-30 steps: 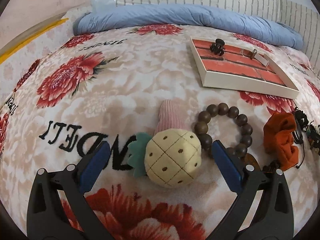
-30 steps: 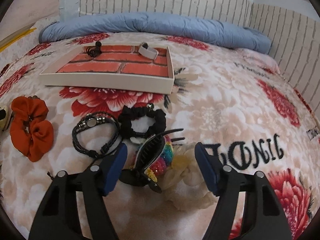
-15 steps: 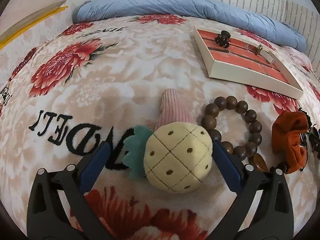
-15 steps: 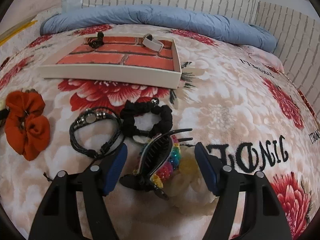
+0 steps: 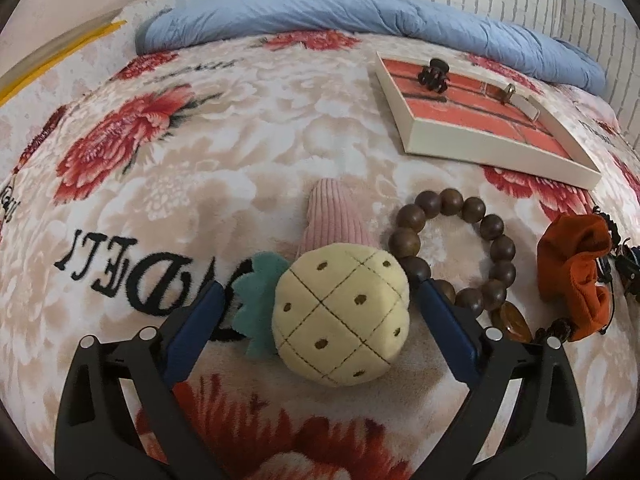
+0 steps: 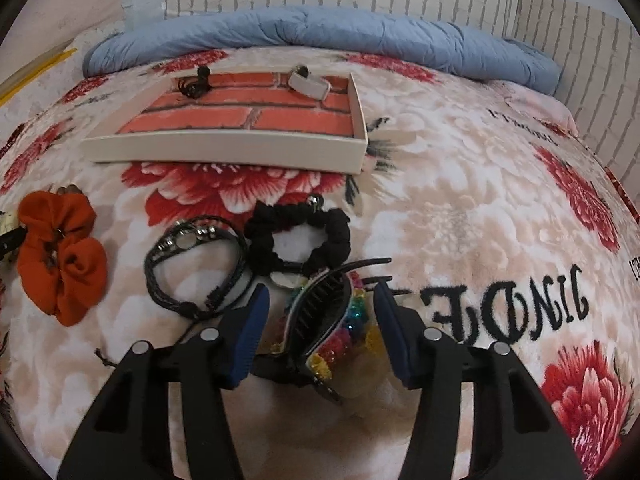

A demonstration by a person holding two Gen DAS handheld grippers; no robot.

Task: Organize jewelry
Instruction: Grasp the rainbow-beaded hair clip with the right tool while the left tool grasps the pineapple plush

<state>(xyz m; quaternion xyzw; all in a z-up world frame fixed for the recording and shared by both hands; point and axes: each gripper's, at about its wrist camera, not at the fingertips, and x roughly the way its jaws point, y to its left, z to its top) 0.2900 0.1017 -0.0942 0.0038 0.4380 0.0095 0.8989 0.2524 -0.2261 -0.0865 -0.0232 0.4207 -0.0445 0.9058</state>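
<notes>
Left gripper (image 5: 320, 312): jaws spread, one on each side of the pineapple plush clip (image 5: 342, 314), neither pad clearly pressing it.
Right gripper (image 6: 320, 320): jaws have just been closing around the rainbow claw clip (image 6: 324, 320); a gap shows at each pad.
Bed (image 5: 240, 152): floral blanket carrying everything.
Pineapple plush clip: near edge of the bed, pink corduroy piece (image 5: 334, 216) behind it.
Wooden bead bracelet (image 5: 452, 252): just beside the left gripper's right-hand jaw.
Orange scrunchie (image 6: 60, 256): between the two groups of things.
Black cord bracelet (image 6: 196, 264): just beyond the right gripper's left-hand jaw.
Black scrunchie (image 6: 298, 240): next to the cord bracelet, touching the claw clip's teeth.
Tray (image 6: 224, 146): farther in, brick-print floor, holding a small black claw clip (image 6: 194, 82) and a white clip (image 6: 308, 84) at its far side.
Blue quilt (image 6: 320, 36): rolled along the bed's far edge.
</notes>
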